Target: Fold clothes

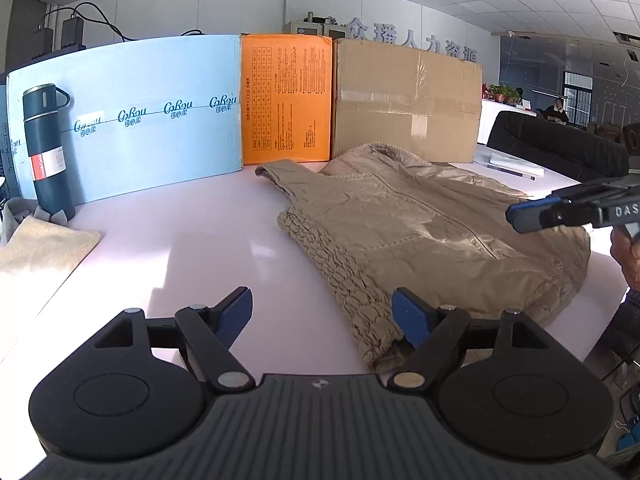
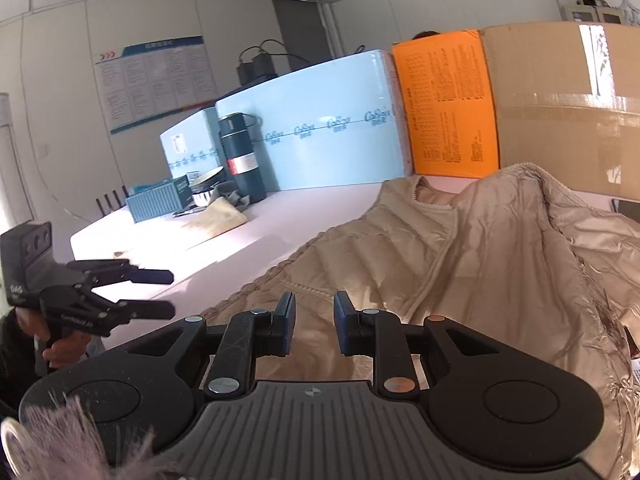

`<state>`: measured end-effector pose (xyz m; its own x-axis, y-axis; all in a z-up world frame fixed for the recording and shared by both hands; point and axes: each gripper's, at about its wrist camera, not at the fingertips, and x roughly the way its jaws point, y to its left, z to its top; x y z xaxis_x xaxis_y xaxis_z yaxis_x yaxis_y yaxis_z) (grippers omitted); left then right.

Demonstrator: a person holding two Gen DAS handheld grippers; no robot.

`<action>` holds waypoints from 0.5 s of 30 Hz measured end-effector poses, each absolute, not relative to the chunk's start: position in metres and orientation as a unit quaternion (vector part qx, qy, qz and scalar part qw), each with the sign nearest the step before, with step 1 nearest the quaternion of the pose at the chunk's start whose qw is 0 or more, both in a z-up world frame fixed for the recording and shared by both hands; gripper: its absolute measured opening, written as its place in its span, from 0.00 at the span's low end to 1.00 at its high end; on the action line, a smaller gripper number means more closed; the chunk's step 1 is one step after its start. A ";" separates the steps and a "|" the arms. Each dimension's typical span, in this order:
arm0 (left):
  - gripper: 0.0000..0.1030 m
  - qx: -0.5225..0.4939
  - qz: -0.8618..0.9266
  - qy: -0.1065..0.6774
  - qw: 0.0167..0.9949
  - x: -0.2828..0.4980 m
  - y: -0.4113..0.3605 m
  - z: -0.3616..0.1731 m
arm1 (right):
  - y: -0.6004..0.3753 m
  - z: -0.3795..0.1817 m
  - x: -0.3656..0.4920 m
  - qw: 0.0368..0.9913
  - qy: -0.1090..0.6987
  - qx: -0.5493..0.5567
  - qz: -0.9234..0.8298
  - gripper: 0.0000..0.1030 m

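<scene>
The long light-blue cardboard box point(image 1: 132, 120) at left repeats a "Cobou"-like logo; the black right gripper point(image 1: 516, 216), right edge, reads "DAS".

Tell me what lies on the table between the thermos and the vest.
Only bare pink table separates the thermos from the vest, as the left wrist view shows.

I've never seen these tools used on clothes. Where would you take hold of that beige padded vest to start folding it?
Probably the near ruched side edge of the vest, by its bottom corner. It lies flat on the table with that edge in a thin line just ahead of the open left gripper, so its fingers could come in low from the near side and pinch it.
</scene>
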<state>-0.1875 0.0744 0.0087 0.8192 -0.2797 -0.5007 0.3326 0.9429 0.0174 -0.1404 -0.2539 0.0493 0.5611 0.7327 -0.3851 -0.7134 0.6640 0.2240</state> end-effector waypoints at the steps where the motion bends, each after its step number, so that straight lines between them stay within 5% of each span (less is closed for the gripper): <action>1: 0.73 0.055 -0.157 0.255 0.953 -0.184 0.070 0.010 | -0.249 0.047 -0.146 0.878 0.229 0.016 0.421 0.20; 12: 0.77 0.037 -0.151 0.279 0.948 -0.166 0.067 0.007 | -0.239 0.010 -0.150 0.851 0.298 0.014 0.433 0.16; 15: 0.79 -0.030 -0.171 0.282 0.944 -0.159 0.086 0.017 | -0.243 0.022 -0.151 0.854 0.277 0.021 0.439 0.22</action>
